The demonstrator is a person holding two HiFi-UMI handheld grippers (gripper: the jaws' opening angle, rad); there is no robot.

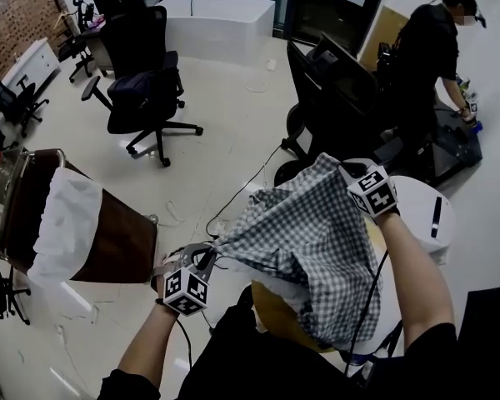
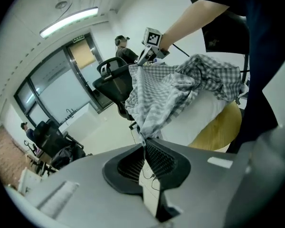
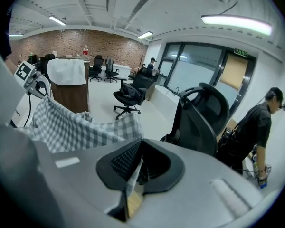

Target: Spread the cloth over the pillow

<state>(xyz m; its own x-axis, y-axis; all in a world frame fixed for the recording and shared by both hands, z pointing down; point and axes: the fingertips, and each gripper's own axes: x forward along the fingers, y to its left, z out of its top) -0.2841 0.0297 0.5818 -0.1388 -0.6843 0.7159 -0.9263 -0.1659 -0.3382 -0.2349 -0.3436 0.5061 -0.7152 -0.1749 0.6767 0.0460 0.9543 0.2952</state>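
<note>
1. Left gripper [image 1: 207,253]: jaws clamped tight on one corner of the grey-and-white checked fabric cloth [image 1: 308,232].
2. Right gripper [image 1: 347,170]: jaws pinched closed on the opposite edge (a fold sits between the pads).
3. The cloth hangs between both grippers, its bunched middle draping onto the soft white pillow [image 2: 199,118].
4. The pillow rests on a round yellow seat [image 2: 225,127].
</note>
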